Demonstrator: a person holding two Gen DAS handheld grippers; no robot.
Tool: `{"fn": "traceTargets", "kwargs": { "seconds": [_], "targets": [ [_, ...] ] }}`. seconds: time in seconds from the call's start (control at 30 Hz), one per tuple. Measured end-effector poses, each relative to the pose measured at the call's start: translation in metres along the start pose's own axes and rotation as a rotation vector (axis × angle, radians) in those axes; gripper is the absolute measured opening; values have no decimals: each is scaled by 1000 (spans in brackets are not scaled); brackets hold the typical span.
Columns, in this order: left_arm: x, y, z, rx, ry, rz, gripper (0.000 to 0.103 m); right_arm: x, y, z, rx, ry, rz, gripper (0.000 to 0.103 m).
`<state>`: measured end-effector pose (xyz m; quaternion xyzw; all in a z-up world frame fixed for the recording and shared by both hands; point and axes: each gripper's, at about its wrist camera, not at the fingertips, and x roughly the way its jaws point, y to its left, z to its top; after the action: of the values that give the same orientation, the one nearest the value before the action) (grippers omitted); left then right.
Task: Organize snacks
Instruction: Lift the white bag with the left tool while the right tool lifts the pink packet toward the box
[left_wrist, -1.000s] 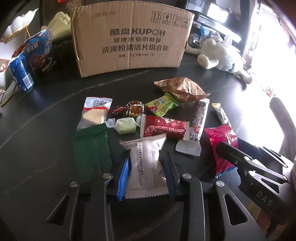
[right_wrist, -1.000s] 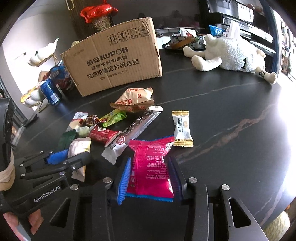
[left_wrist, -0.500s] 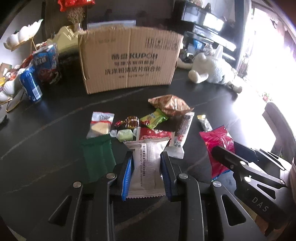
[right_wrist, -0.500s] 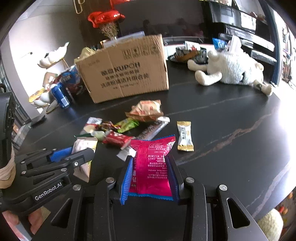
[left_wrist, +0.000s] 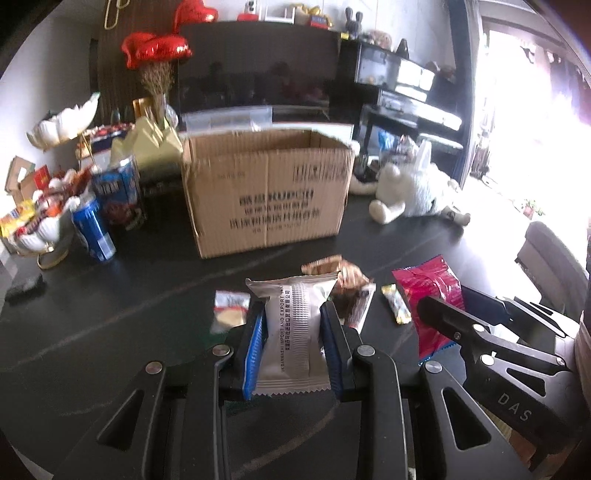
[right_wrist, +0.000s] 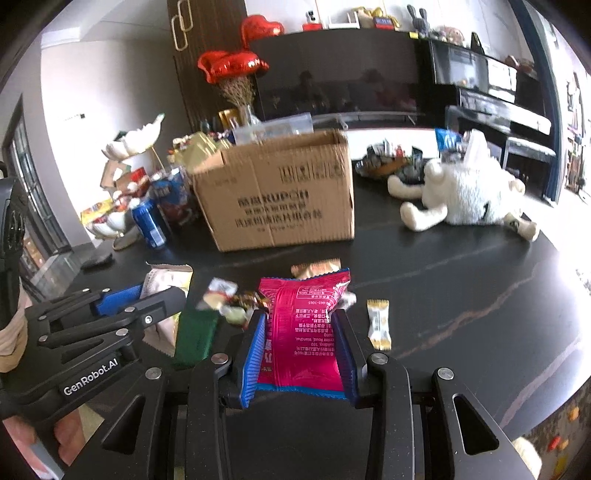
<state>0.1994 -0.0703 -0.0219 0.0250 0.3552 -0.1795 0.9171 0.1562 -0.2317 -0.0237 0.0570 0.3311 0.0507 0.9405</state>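
1. A silver-white foil snack packet (left_wrist: 293, 332) with printed black text is pinched between the blue-padded fingers (left_wrist: 252, 354) of the left gripper (left_wrist: 291, 325) and is held clear above the dark marbled bench (left_wrist: 110, 317).
2. A magenta foil snack packet (right_wrist: 301, 332) with a blue bottom edge is clamped between the fingers (right_wrist: 255, 354) of the right gripper (right_wrist: 301, 325), likewise off the bench.
3. An open brown corrugated cardboard box (left_wrist: 267, 192) with printed Chinese text is seen standing on the bench beyond both held packets.
4. Loose snacks are left lying on the bench between grippers and box: a flat dark green packet (right_wrist: 195, 338), a small white-and-gold bar wrapper (right_wrist: 378, 325), a clear packet with a pale biscuit (left_wrist: 229, 310), and a tan crinkled packet (left_wrist: 332, 269).
5. Blue drink cans (left_wrist: 94, 230) are placed left of the box, and a white plush toy (left_wrist: 413, 192) is laid to its right.
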Motion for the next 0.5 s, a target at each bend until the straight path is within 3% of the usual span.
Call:
{"fn": "traceTargets", "kwargs": {
  "seconds": [0.5],
  "targets": [
    [-24,17,63,13,-116,34,30,-9,18,65,-37,-137,20,37]
  ]
}}
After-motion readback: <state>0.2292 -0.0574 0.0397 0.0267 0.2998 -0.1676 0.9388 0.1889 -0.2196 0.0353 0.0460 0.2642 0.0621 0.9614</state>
